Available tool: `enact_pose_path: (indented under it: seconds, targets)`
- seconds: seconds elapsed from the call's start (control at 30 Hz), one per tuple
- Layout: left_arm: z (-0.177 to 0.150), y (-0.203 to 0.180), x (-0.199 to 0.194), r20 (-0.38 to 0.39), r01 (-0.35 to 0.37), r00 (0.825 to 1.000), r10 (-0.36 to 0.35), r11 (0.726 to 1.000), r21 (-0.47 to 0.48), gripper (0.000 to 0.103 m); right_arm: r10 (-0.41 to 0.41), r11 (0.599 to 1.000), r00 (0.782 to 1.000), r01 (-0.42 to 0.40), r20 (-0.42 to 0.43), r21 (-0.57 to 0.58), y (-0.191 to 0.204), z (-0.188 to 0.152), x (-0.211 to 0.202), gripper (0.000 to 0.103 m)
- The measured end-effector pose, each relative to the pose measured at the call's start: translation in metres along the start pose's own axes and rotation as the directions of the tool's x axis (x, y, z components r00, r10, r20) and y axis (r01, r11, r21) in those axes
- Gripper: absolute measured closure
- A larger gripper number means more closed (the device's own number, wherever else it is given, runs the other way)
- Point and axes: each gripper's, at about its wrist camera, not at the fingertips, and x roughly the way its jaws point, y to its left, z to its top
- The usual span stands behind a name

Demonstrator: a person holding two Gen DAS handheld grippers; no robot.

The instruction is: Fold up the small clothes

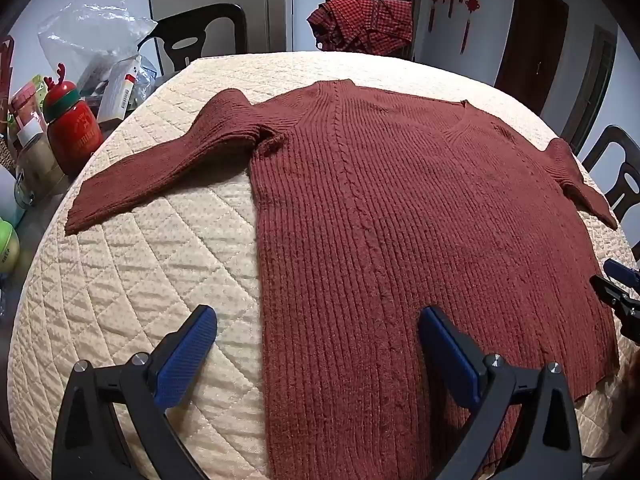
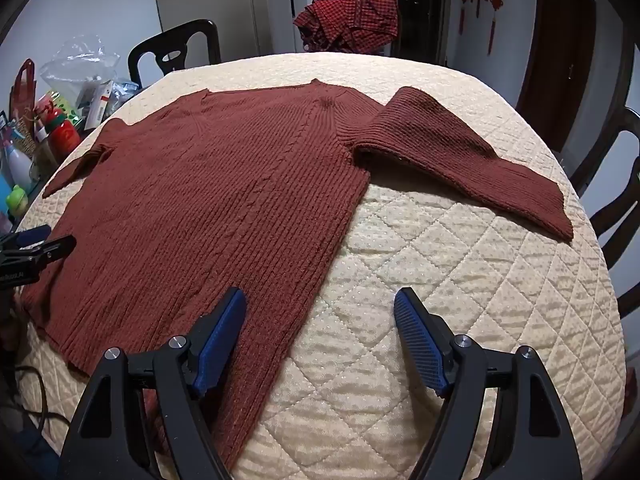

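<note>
1. Cream quilted padding [image 1: 132, 280] covered the table from its near edge to the far one, and the whole job sat on it.
2. Nearest, the left tool [image 1: 316, 340] hovered with jaws spread wide, nothing between them, straddling the sweater's left side edge close to the hem.
3. Over on the other side, the right tool [image 2: 320, 320] was just as wide and just as empty, straddling the opposite side edge.
4. Laid out flat was the rust-red ribbed sweater [image 1: 400, 216], hem toward the tools, V-neck away, both sleeves angled outward across the quilting.
5. Left of the padding, a red reindeer-capped bottle [image 1: 72, 132] stood among clutter beside a clear plastic bag [image 1: 92, 28].
6. Farthest back, a red checked garment [image 1: 364, 24] was heaped past the table's far edge, near a dark chair [image 1: 200, 32].
</note>
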Motion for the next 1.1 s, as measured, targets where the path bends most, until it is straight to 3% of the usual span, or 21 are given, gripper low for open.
enact_pose_path:
  seconds: [1.1]
  targets:
    - [0.0000, -0.0001, -0.0001, 0.003, -0.006, 1.000, 0.006, 1.000, 0.005, 0.000, -0.001, 1.000, 1.000, 0.001, 0.002, -0.001, -0.0007, -0.0015, 0.0004, 0.025]
